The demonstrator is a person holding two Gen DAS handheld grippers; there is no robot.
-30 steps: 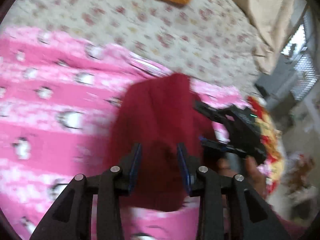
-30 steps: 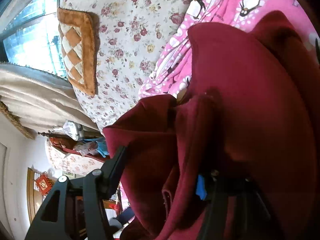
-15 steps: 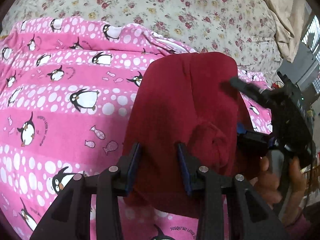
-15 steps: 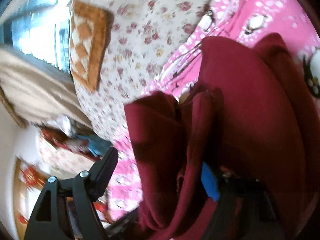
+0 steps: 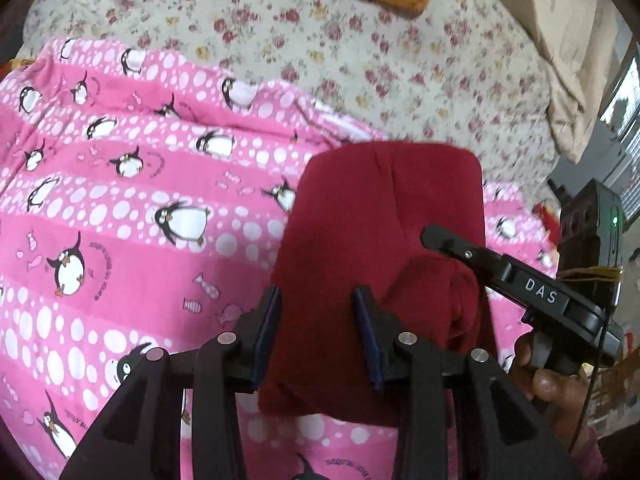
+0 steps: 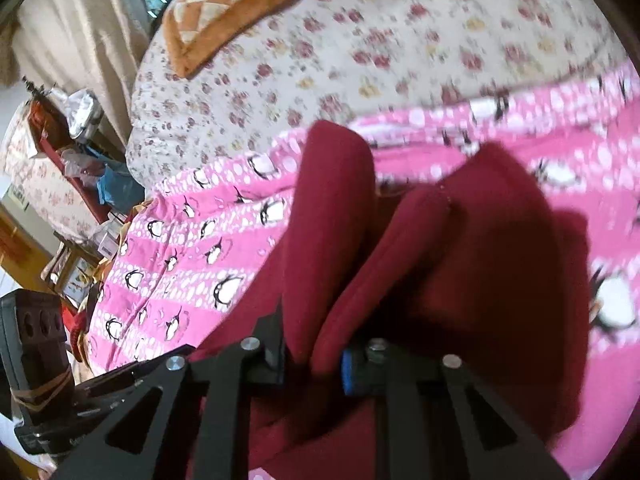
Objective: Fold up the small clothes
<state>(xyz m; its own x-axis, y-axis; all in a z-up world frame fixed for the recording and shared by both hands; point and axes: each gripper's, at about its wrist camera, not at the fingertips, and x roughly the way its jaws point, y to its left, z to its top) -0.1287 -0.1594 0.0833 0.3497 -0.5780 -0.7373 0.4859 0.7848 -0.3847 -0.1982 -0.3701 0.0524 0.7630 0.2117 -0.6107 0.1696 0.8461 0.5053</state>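
The left gripper stands with its two black fingers apart and blue pads facing each other; it holds nothing, and between the fingers shows the dark red soft garment, which lies below them. The right gripper is closed on a thick fold of this same dark red garment; the cloth is bunched between its fingers and rises in two humps in front of them. In the left wrist view the right gripper comes in from the right side, one black finger lying over the garment. The garment rests on a pink blanket with white dots and penguins; beyond it is a cream bedsheet with small flowers; on the sheet's far side lies an orange checked cushion.
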